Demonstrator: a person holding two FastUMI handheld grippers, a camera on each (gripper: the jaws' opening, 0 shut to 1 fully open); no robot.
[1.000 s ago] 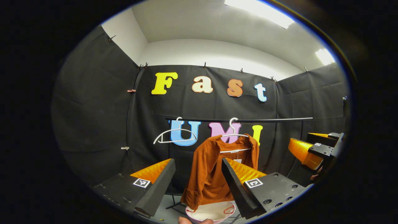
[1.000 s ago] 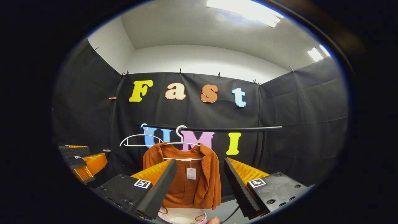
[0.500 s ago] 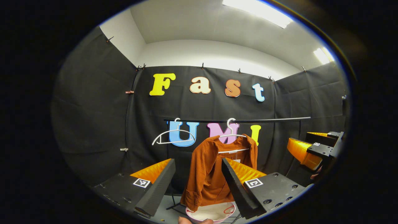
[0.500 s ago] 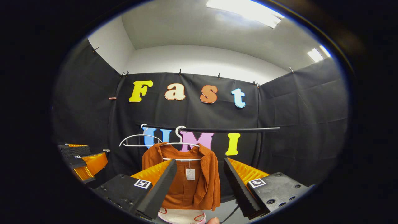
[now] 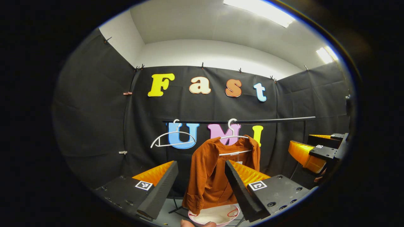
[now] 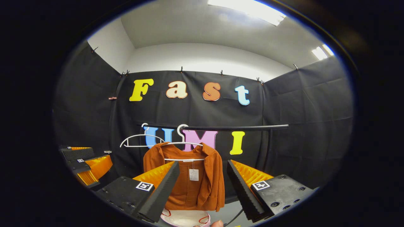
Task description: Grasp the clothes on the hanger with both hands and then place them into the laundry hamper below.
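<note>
The shirt (image 5: 217, 170) hangs on a white hanger (image 5: 233, 136) from the rail (image 5: 240, 120), directly above the hamper (image 5: 217, 214). The left gripper (image 5: 200, 186) and the right gripper (image 6: 202, 189) stand well short of it, jaws wide apart and holding nothing. Advance both together, one to each shoulder. Close on the cloth only, clear of the hanger wire, before lifting.

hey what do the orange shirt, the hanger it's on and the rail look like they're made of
Orange shirt: soft woven or knit cloth, matte, with fine ribbing; it drapes and folds. Hanger: thin white plastic or coated wire, smooth; hard to tell which. Rail: slim black tube, probably metal, with a faint sheen.
</note>
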